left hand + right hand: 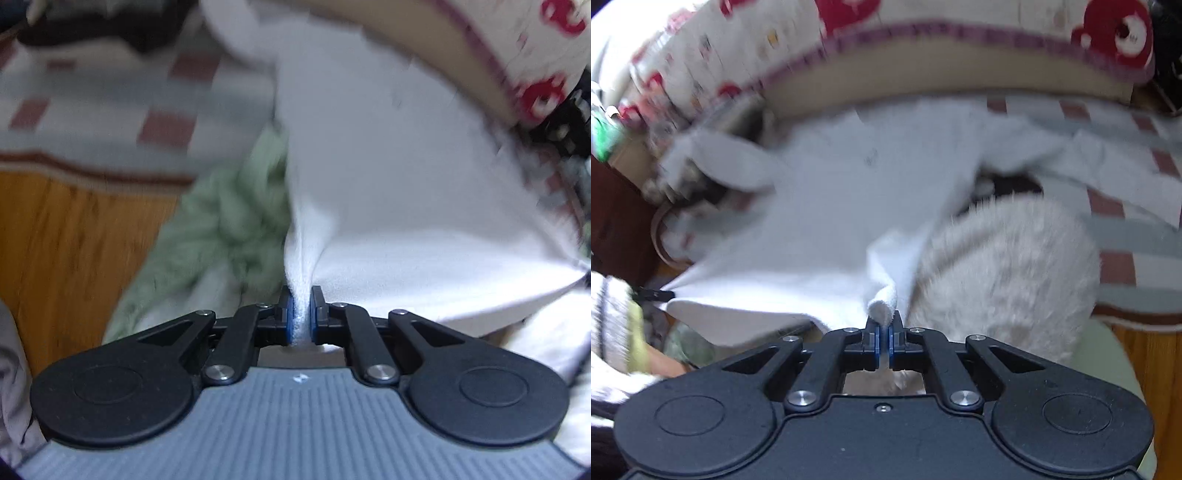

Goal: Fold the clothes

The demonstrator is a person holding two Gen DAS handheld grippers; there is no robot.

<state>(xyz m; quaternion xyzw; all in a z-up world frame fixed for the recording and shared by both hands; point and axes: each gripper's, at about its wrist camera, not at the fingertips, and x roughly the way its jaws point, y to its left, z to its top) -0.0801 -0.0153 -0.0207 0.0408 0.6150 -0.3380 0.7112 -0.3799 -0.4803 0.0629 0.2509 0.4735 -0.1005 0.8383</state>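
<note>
The left gripper (302, 314) is clamped on a bunched fold of the white garment (388, 192), the cloth pinched between its blue pads (289, 317). From that pinch the garment fans out ahead of the fingers and to their right, its long run leading away toward a cream cushion with red prints (546, 66). The right gripper (885, 338) is likewise clenched on a rolled hem of the same white garment (831, 206), a small loop of cloth standing just above its fingertips. In this view the garment spreads ahead and to the left of the fingers, stretched roughly crosswise, its far left corner drawn to a point. Both views are blurred. Only the left wrist view shows a crumpled pale green cloth (221, 221) just left of the fingers, and a wooden floor (74, 251) further left. Only the right wrist view shows a fluffy cream fabric (1008, 266) just right of and beyond the fingers, partly under the garment's edge. A checked cover (1119, 266) in grey, white and dull red lies beyond in both views.
</note>
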